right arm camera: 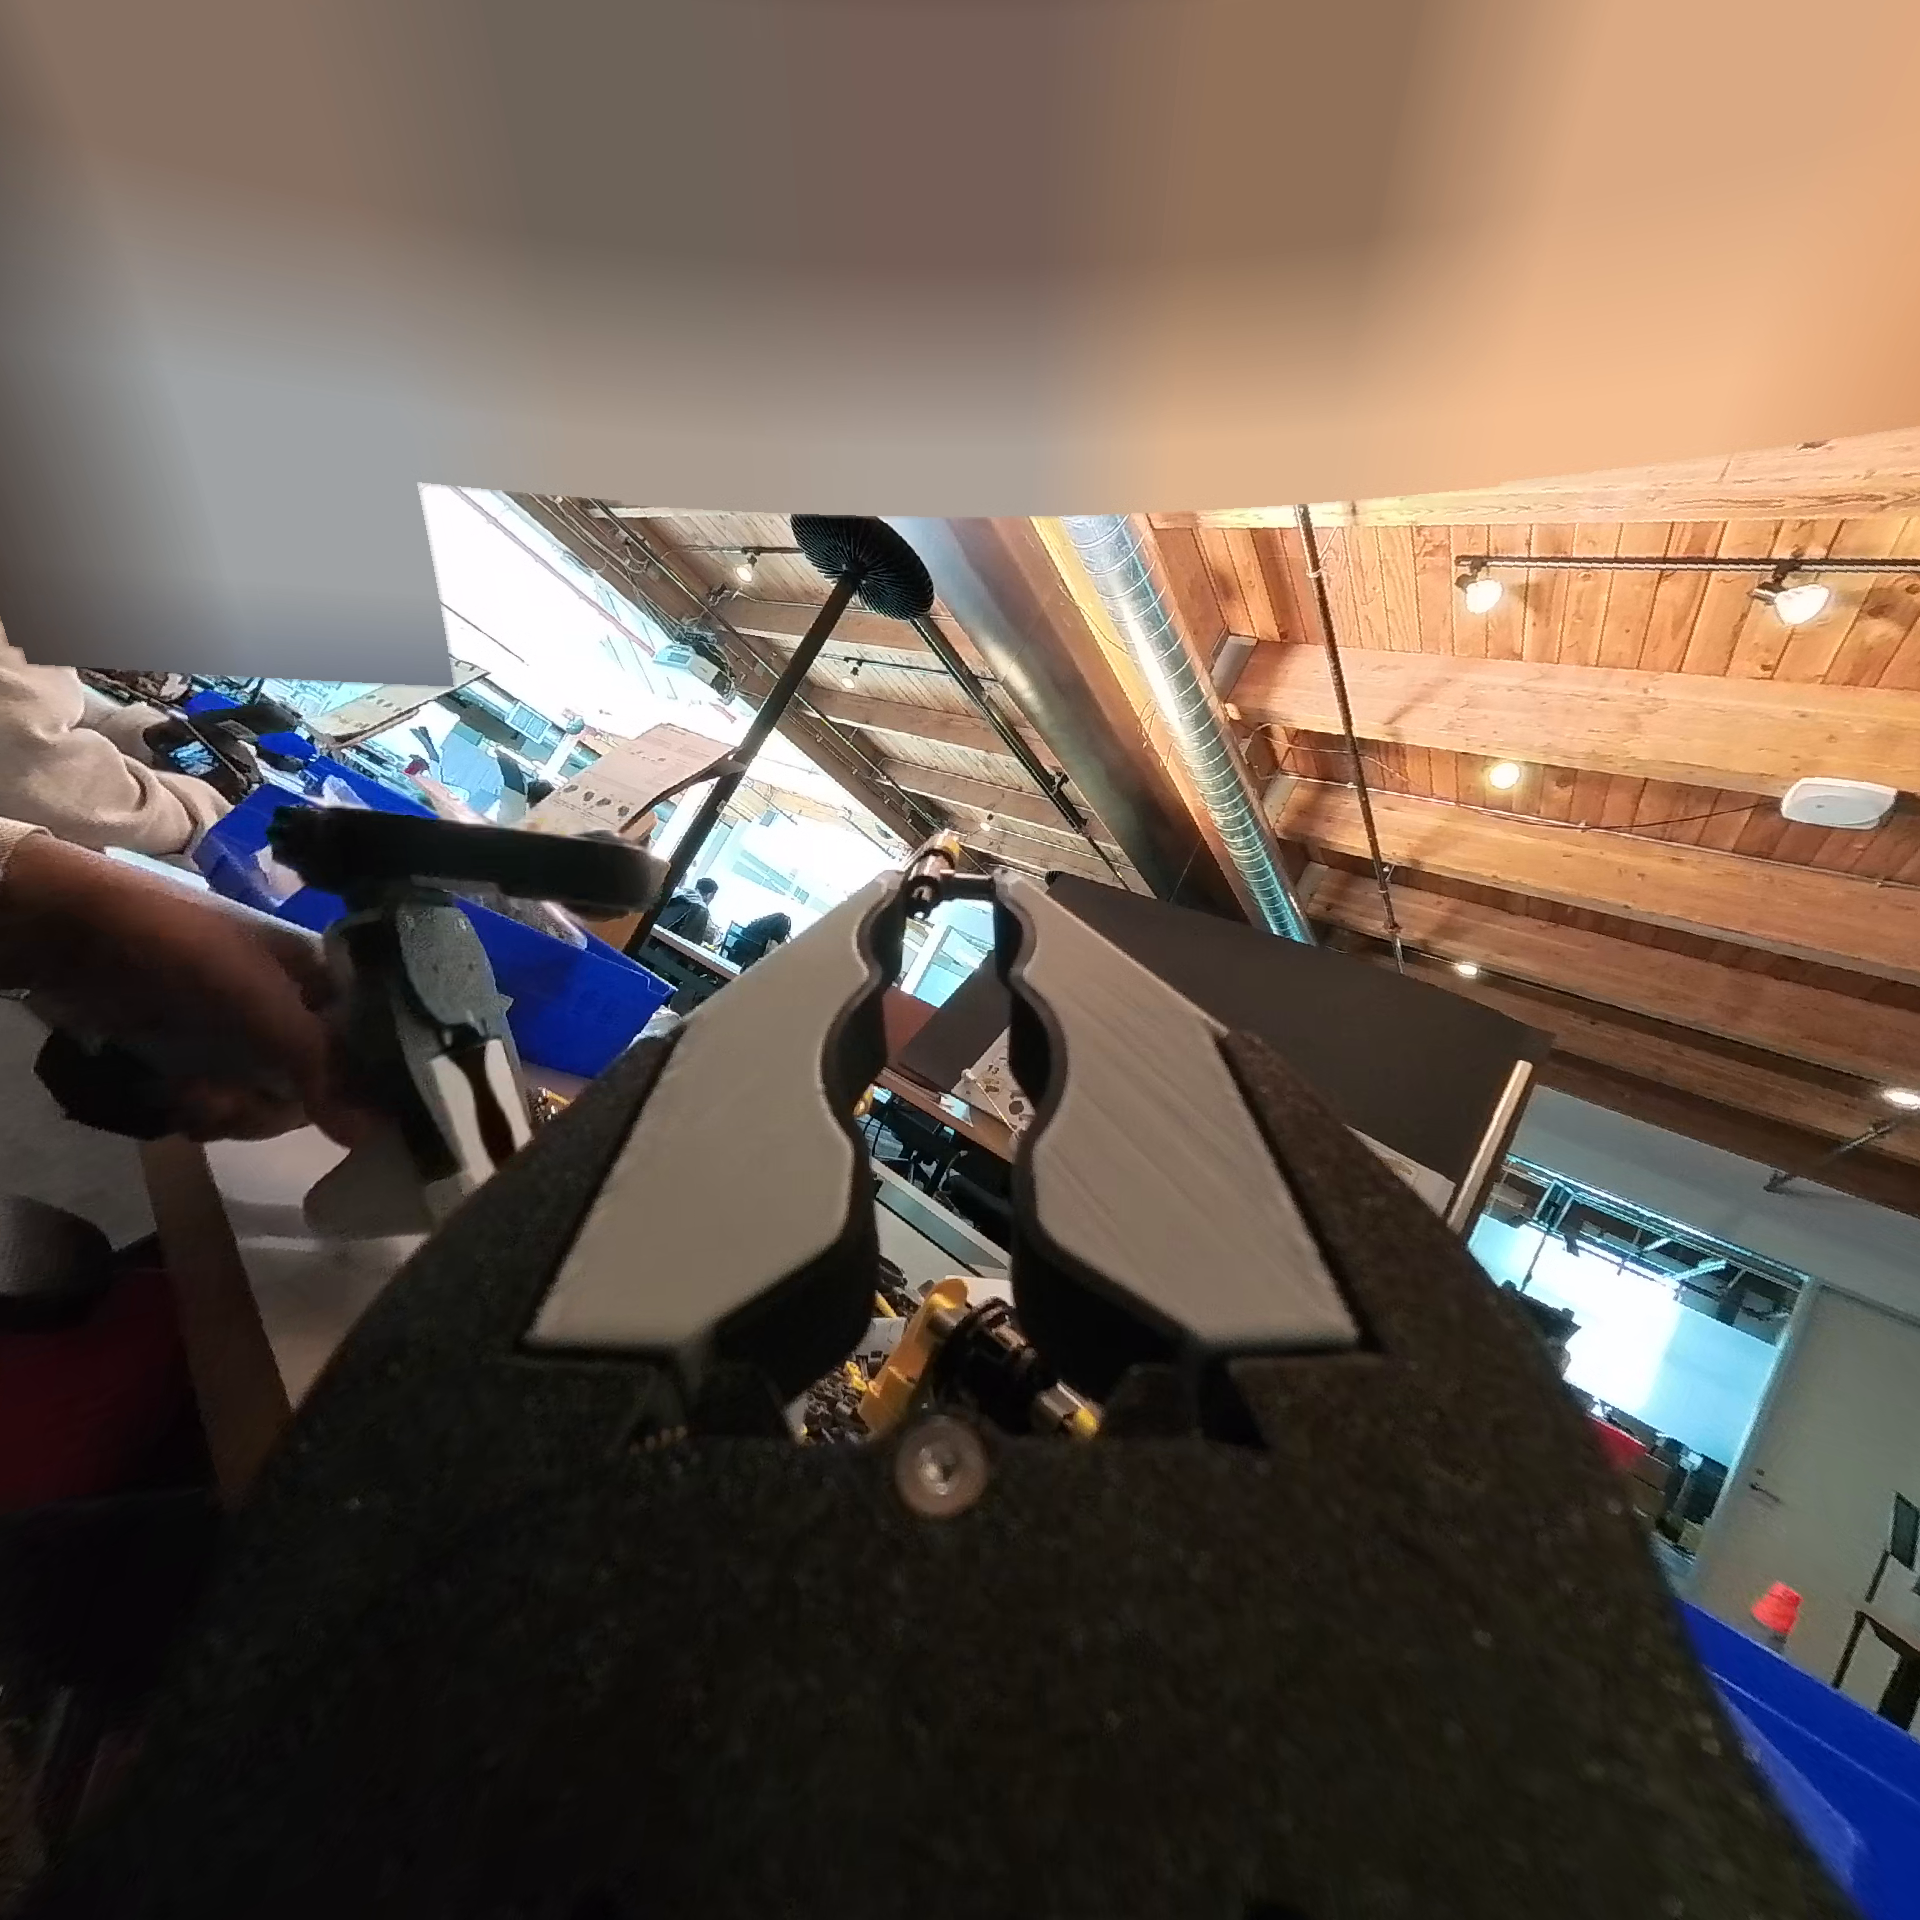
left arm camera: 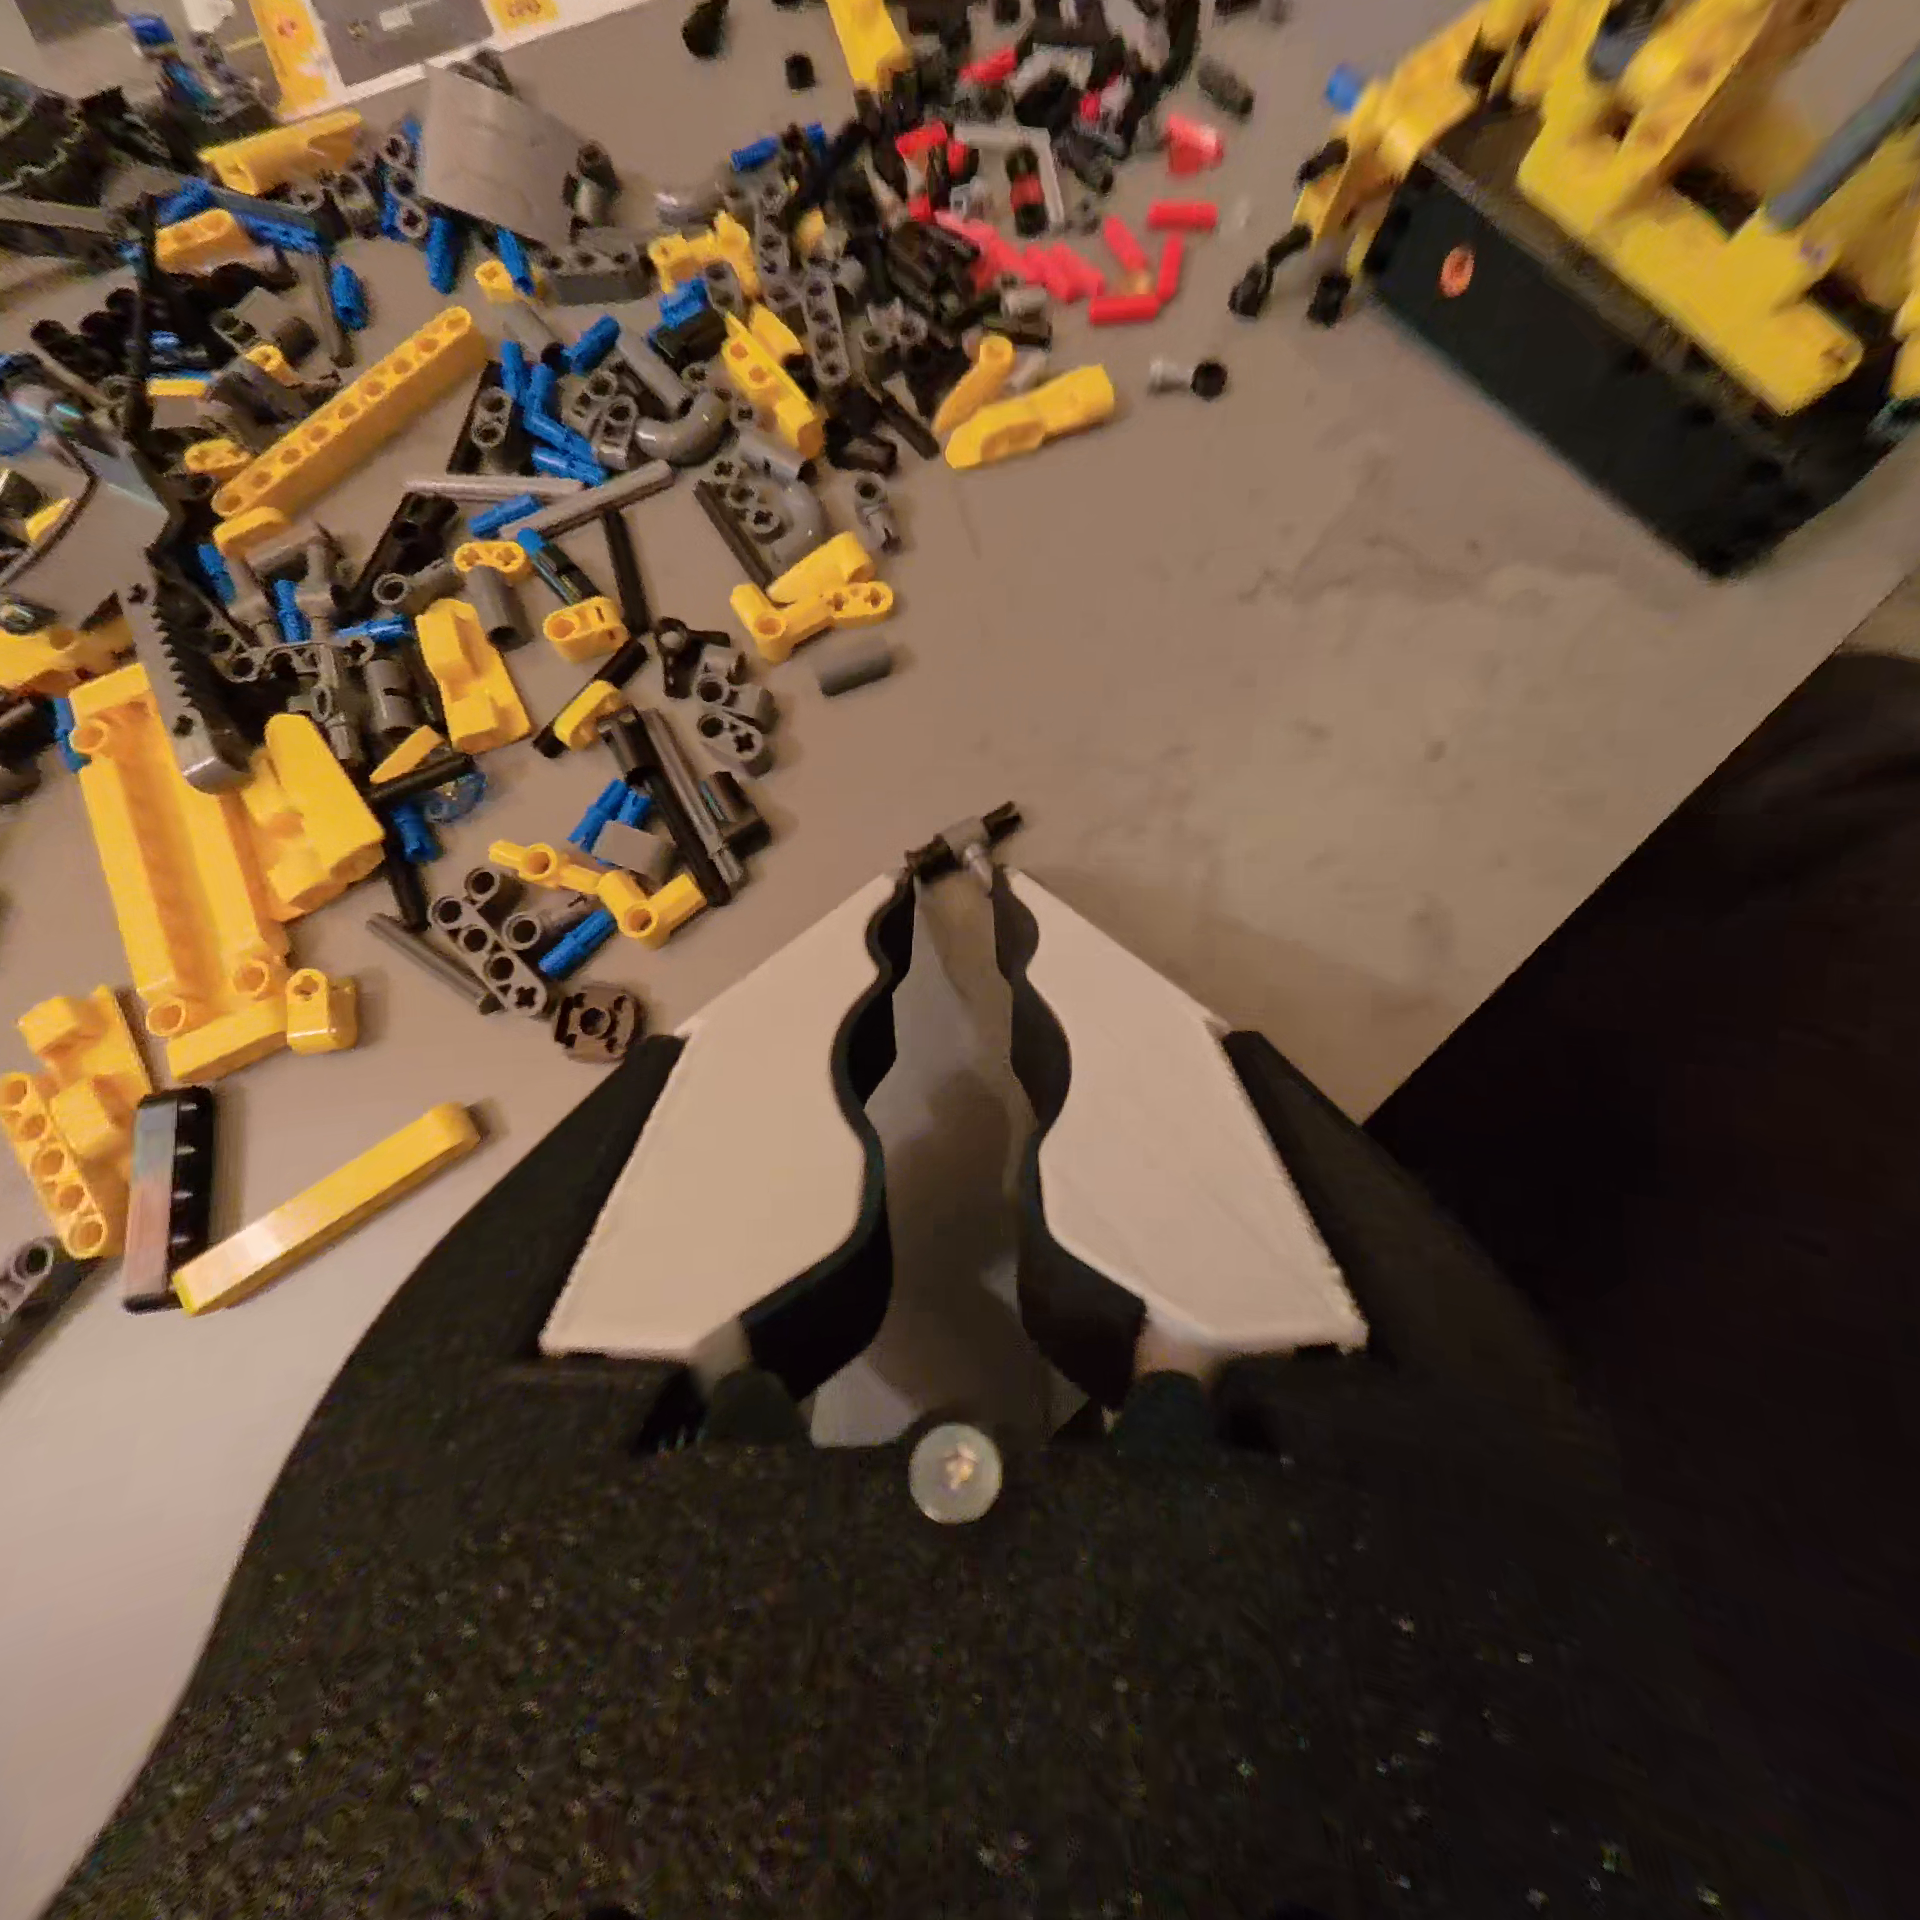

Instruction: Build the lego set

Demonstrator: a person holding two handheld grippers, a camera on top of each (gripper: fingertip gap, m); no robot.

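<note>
My left gripper (left arm camera: 956, 871) is shut on a small grey-and-black pin (left arm camera: 971, 834) and holds it just above the grey table (left arm camera: 1195, 675). A wide pile of yellow, blue, black, grey and red building parts (left arm camera: 499, 499) lies to its left and ahead. A partly built yellow-and-black model (left arm camera: 1621, 312) stands at the far right. My right gripper (right arm camera: 951, 891) points up toward the ceiling, shut on a small black-and-tan part (right arm camera: 932, 871). Yellow and black parts (right arm camera: 940, 1351) show low between its fingers. The left gripper (right arm camera: 468, 1070), held by a hand (right arm camera: 177, 997), shows at the left of the right wrist view.
The table's edge runs diagonally at the right, with dark space (left arm camera: 1662, 1091) beyond it. Printed booklets (left arm camera: 312, 52) lie at the far left. Blue bins (right arm camera: 582, 987) (right arm camera: 1829, 1756) stand nearby. A black stand pole (right arm camera: 769, 717) rises behind, under a wooden ceiling (right arm camera: 1558, 727). There is about 30 cm between the tips of the two grippers. From the left gripper's tips to the partly built yellow-and-black model (left arm camera: 1621, 312) is close to 15 cm.
</note>
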